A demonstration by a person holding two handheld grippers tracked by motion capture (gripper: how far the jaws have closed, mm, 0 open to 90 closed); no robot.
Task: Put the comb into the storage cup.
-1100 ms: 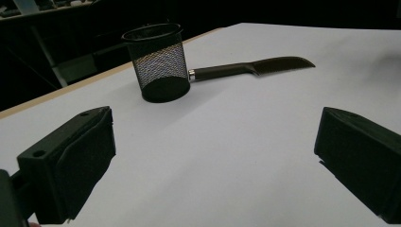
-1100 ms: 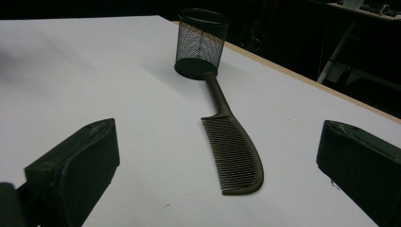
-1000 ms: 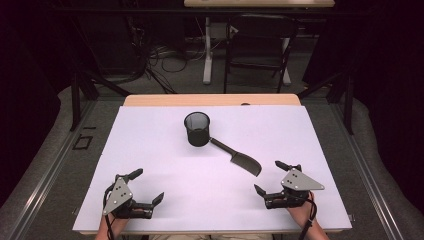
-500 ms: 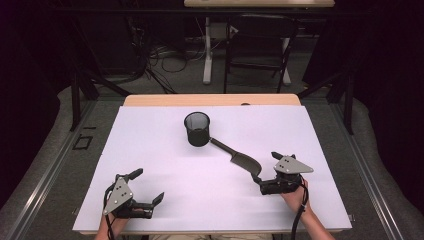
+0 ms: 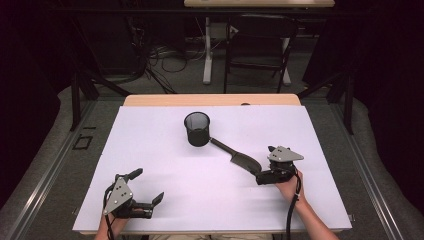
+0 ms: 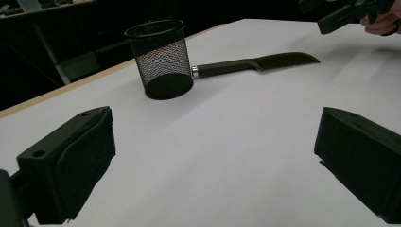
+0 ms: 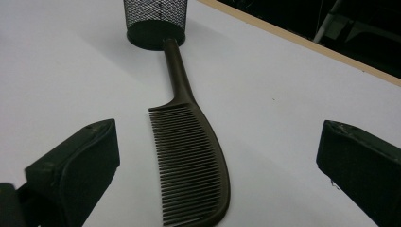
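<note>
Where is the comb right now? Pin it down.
In the high view the comb lies flat on the white table, right of centre, its handle end at the mesh cup and its toothed end by the right gripper.

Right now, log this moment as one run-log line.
right gripper: open, jaws either side of comb | comb: flat on table, handle toward mesh cup | left gripper: open, apart

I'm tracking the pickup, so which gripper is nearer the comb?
Right. The right gripper is at the comb toothed end, jaws open around it. The left gripper sits far off near the table's front edge.
</note>
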